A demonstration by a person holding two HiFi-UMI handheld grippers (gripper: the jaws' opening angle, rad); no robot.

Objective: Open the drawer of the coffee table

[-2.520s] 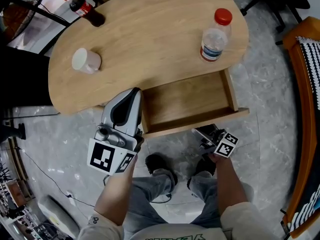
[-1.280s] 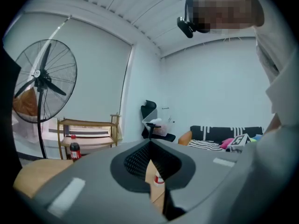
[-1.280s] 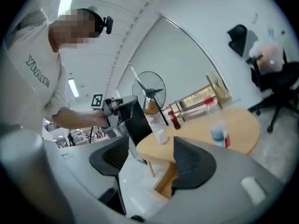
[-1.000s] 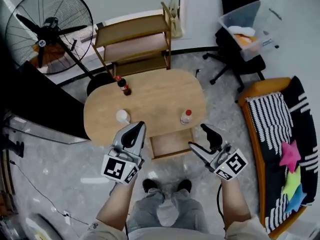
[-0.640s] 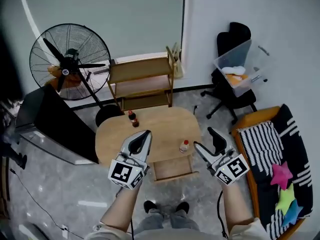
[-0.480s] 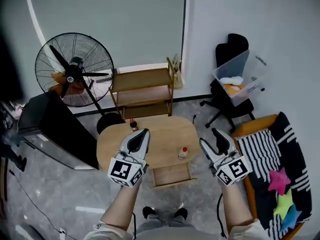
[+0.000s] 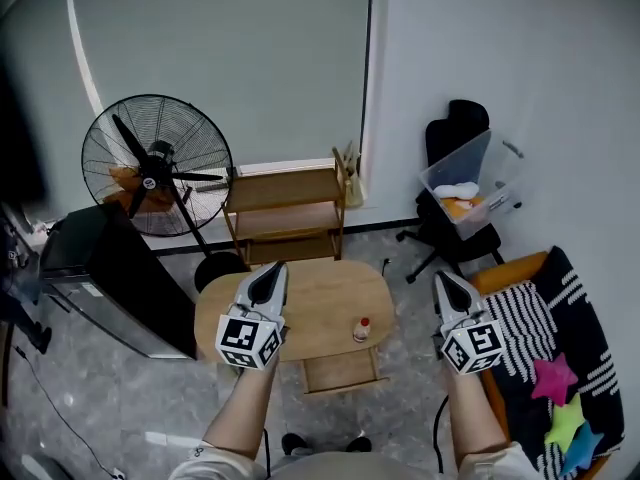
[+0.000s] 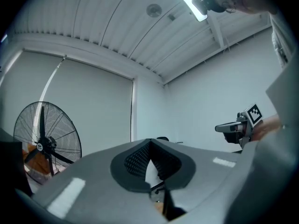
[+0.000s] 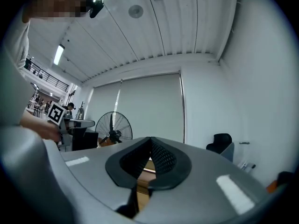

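The oval wooden coffee table (image 7: 320, 303) lies far below in the head view. Its drawer (image 7: 340, 370) stands pulled out on the near side, with nothing showing inside. My left gripper (image 7: 272, 268) is held high above the table's left half, shut and holding nothing (image 8: 149, 141). My right gripper (image 7: 440, 276) hangs off the table's right end. Its jaws have just closed, with nothing between them (image 9: 150, 139). Both point about level across the room, well clear of the drawer.
A red-capped water bottle (image 7: 360, 330) stands on the table near the drawer. Beyond are a wooden shelf (image 7: 288, 213), a floor fan (image 7: 158, 166), and a black chair carrying a plastic bin (image 7: 458, 193). A striped sofa (image 7: 545, 343) is right, a black cabinet (image 7: 110, 278) left.
Both grippers have risen far above the table, which now looks small and distant. The right gripper's jaws went from open to shut. The drawer has stayed open.
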